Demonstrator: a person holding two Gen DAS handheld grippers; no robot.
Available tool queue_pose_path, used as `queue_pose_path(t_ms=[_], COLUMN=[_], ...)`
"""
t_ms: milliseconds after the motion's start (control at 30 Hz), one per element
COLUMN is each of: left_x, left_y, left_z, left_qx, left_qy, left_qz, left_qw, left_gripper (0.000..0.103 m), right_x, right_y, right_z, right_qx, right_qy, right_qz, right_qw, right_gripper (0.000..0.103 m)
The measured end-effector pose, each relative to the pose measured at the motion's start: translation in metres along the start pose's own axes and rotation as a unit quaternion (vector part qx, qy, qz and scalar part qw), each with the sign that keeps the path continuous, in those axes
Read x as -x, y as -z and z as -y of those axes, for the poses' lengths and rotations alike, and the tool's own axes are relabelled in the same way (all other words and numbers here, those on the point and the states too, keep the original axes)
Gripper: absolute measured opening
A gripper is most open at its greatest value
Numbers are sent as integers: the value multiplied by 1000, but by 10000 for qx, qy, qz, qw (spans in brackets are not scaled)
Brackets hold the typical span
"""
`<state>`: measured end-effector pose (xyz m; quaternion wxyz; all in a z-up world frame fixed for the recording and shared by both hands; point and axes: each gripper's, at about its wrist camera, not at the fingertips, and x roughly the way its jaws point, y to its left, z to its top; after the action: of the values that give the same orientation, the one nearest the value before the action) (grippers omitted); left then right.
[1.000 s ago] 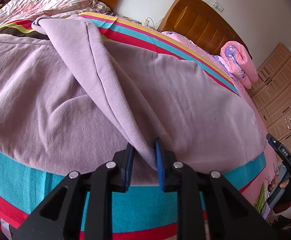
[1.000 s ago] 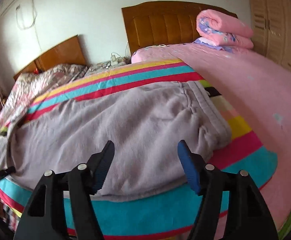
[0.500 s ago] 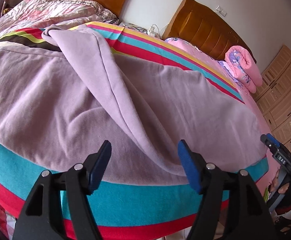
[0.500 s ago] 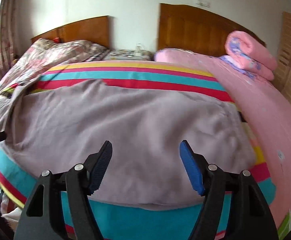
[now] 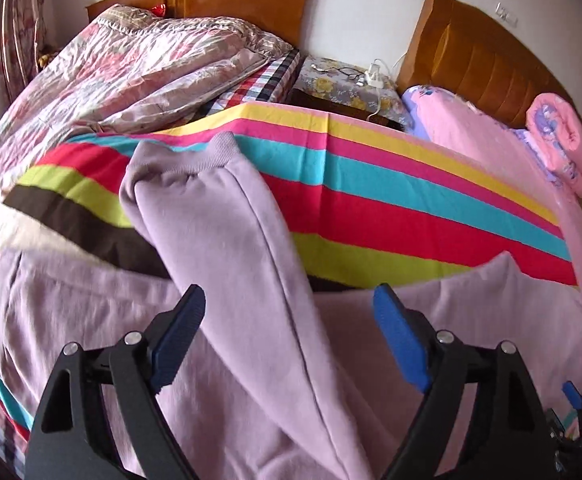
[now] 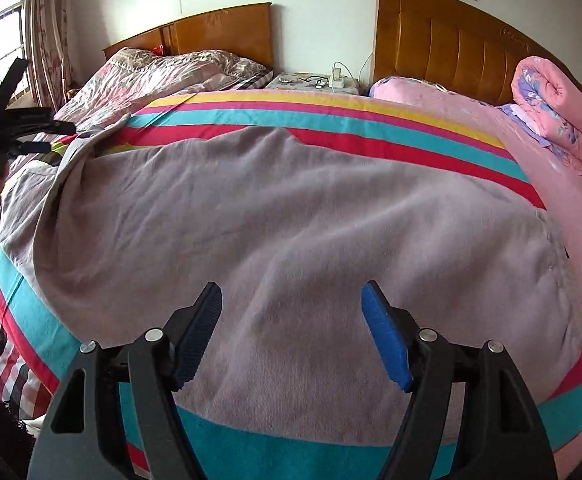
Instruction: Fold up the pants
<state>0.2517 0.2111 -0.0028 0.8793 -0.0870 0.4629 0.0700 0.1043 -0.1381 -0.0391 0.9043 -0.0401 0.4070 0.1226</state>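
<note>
My left gripper (image 5: 289, 340): jaws spread wide, they have just been opening, and nothing is pinched. The folded-over leg runs between the blue pads (image 5: 401, 344) in the wrist view, but neither pad presses on it, so it is let go.

My right gripper (image 6: 291, 332): jaws apart too, about mid-wide, hanging over the near half of the cloth with nothing between them. Whether the tips brush the fabric I cannot tell.

Pants (image 6: 291, 216): lilac-grey, soft fleece, spread broadside across the near edge of the bed. The waistband end lies at the right by the pink sheet.

Folded leg (image 5: 227, 240): lies on top of the rest, slanting away from me, its ribbed cuff (image 5: 195, 156) lying out on the striped blanket.

Step in hand: I reckon the first fold is just laid and I'm free of the cloth, so this is the gap between folds.

Next move: I judge both grippers need fresh bites, probably on the leg end and along the fold, to bring one end over toward the waistband. The stray cuff wants squaring up first or the stack will sit crooked.

Striped blanket (image 5: 391, 184): bright bands under the pants, bare beyond them.

Farther off: rolled pink quilt (image 6: 555, 112) by the right headboard (image 6: 451, 40), and a crumpled floral quilt (image 5: 131, 60) on the neighbouring bed.
</note>
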Motion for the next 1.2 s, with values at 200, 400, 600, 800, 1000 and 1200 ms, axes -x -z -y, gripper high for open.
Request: queue_pose_path(t_ms=[200,400,600,800,1000,1200], left_x=[-6,57,99,79,58,48], left_y=[-11,48,124,149,145,141], left_z=[-15,-119,-236,-304,-324,-318], left_qx=[426,1427,2507,3434,3645,3418], left_qy=[297,25,-602,-425,-300,-632], left_qz=[276,1080,1262,989,1055,980], left_qw=[9983,9839,9579,9330,9247,9325], left_gripper=[83,86,89,75,67,61], right_x=[8,2,-36,-125,-180,-193], right_y=[-20,-81,-174,-238,-229,-198], right_z=[-13,-71,-221,-402,-508,-527], right_qx=[245,1153,3131,3744,4133,4485], right_qy=[-444,-1649,-3277,-4111,-4241,-4257], right_qz=[166,397,545,-320,-954,-1100], right_qw=[9986,9787,8897,8306,8001,7782], right_gripper=[70,71,71,68,56,38])
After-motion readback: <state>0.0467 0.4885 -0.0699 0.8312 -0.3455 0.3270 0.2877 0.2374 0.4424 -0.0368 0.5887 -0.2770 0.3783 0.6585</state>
